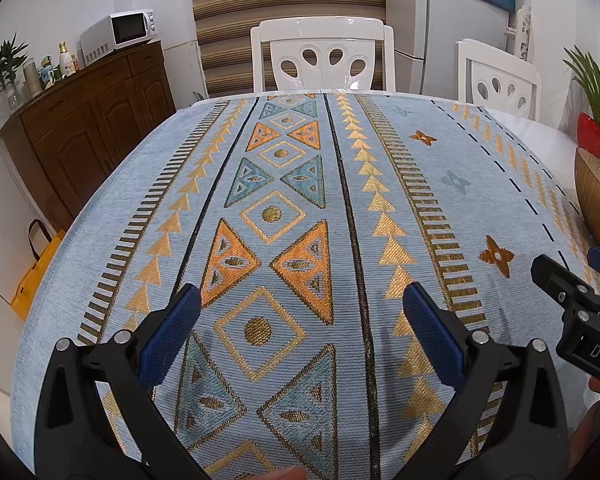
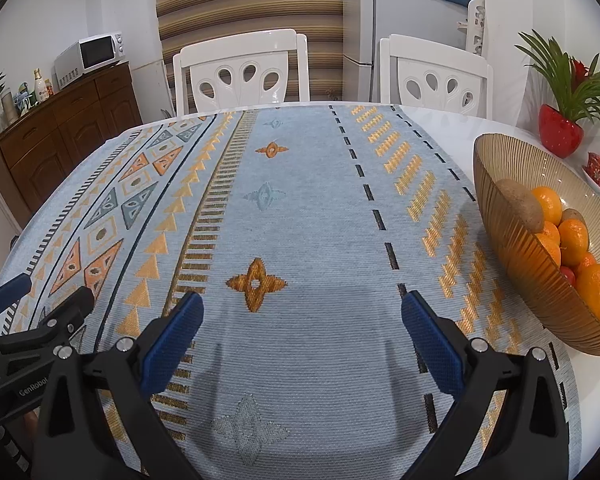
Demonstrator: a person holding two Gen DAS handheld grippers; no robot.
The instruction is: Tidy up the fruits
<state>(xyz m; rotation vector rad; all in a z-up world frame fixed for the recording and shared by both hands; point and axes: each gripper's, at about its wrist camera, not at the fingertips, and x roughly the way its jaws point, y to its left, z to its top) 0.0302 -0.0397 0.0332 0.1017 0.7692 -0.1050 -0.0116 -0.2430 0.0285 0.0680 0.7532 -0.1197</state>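
- A round table draped in a pale blue woven cloth with gold and orange geometric bands (image 2: 308,216) is seen filling both wrist views; no loose fruit is seen lying on it.
- A wide, ribbed amber glass bowl (image 2: 496,160) is shown standing at the table's right edge, partly on the cloth, well to the right of the right gripper.
- The fruit is held inside that bowl: several orange tangerines (image 2: 598,286), a brown fuzzy kiwi (image 2: 520,202) resting against the near wall, and a sliver of something red that cannot be identified.
- The black right gripper with blue ribbed pads (image 2: 300,320) is held low over bare cloth, its jaws spread wide and nothing between them.
- The black left gripper with matching blue pads (image 1: 300,312) is held just beside it, likewise spread wide and empty.
- The fruit appears already gathered, so the task is judged to be at its very start or its close; which cannot be told.
- If more sorting is intended, a swing of the right gripper toward the bowl would be called for, with the curved rim cleared from above.
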